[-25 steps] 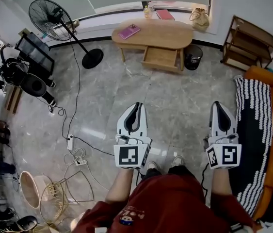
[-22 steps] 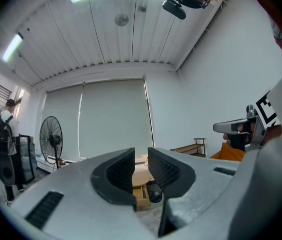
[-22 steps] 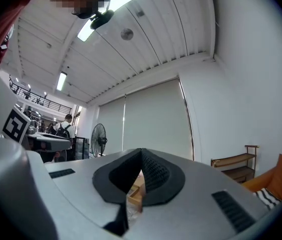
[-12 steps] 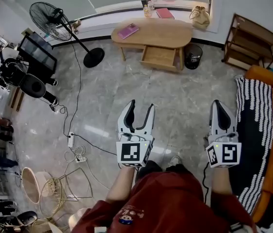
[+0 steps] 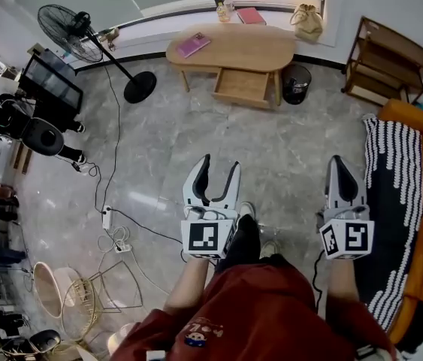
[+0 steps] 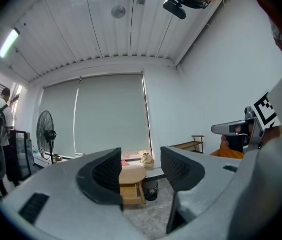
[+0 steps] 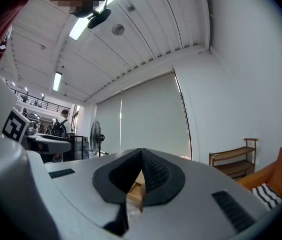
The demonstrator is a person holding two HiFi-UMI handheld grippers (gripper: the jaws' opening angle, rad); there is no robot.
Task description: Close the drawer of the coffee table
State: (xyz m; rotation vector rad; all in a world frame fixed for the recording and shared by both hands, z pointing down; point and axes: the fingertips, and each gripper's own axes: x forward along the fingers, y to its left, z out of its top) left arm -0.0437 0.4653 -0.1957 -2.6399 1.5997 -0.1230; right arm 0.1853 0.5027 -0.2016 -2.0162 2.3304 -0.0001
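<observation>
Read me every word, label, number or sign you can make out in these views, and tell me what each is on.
Nothing reads clearly.
On the red shirt: small print, too blurred.
On the pink book on the coffee table: cover too small.
On the left gripper and right gripper cubes: square black-and-white markers, no letters.

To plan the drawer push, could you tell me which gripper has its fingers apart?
The left gripper: its fingers have just been opening and stand wide apart, empty; the right gripper has its fingers pressed together.
</observation>
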